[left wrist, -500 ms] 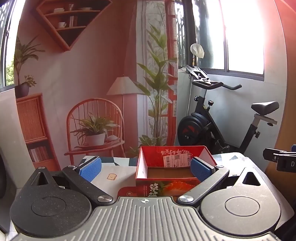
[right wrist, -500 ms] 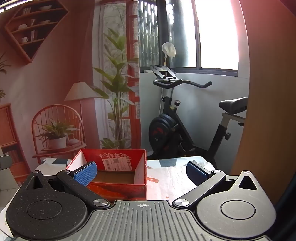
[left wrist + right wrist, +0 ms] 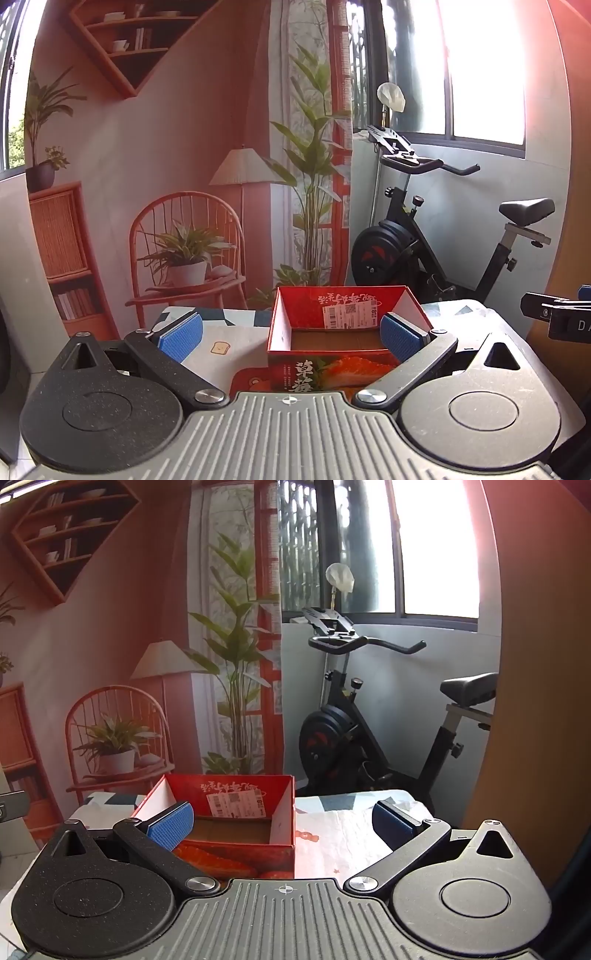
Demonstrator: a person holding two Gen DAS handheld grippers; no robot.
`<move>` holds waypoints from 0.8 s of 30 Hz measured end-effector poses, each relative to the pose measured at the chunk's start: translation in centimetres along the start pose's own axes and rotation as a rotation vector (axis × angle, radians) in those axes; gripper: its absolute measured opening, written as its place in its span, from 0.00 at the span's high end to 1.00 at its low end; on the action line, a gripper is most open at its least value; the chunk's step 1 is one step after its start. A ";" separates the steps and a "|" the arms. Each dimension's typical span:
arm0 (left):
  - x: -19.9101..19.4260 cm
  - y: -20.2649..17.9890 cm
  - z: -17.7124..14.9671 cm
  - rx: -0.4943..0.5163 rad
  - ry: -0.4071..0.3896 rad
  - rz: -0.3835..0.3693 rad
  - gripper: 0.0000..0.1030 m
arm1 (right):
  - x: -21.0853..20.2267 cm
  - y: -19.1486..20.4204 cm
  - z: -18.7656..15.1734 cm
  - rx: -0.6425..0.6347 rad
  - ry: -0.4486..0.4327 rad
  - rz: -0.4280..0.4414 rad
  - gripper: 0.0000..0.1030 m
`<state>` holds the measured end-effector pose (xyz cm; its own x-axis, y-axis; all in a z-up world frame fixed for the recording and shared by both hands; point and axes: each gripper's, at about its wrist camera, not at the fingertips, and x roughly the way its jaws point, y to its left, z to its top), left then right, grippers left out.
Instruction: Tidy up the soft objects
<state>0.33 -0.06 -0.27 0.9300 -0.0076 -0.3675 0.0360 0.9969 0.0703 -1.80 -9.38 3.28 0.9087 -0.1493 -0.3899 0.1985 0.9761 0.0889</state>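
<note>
A red cardboard box (image 3: 354, 363) with strawberry print stands open-topped on the table; its brown floor looks bare. My left gripper (image 3: 291, 334) hangs in front of the box, jaws wide open, nothing between the blue pads (image 3: 181, 334). In the right wrist view the same box (image 3: 236, 853) sits left of centre, and my right gripper (image 3: 282, 823) is also open and holds nothing, its left pad (image 3: 171, 823) overlapping the box's near left corner. No soft objects show in either view. The right gripper's black body (image 3: 557, 314) shows at the right edge of the left wrist view.
The table (image 3: 343, 834) wears a pale patterned cloth. A black exercise bike (image 3: 417, 243) stands behind the table by the window. A printed backdrop with a chair, lamp and plants (image 3: 184, 240) covers the wall. A brown panel (image 3: 539, 701) rises on the right.
</note>
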 end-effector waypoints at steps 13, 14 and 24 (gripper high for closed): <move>-0.1 0.0 0.0 -0.007 0.000 0.007 0.00 | 0.0 0.0 -0.1 -0.001 0.002 0.001 0.00; -0.1 0.0 0.0 -0.007 0.000 0.007 0.00 | 0.0 -0.1 -0.1 -0.001 0.002 0.000 0.00; 0.0 0.1 -0.1 -0.011 0.002 0.008 0.00 | 0.0 -0.1 -0.1 -0.001 0.003 0.000 0.00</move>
<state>0.29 0.08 -0.31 0.9295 0.0004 -0.3687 0.0246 0.9977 0.0632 -1.86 -9.44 3.20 0.9077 -0.1484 -0.3924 0.1977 0.9763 0.0881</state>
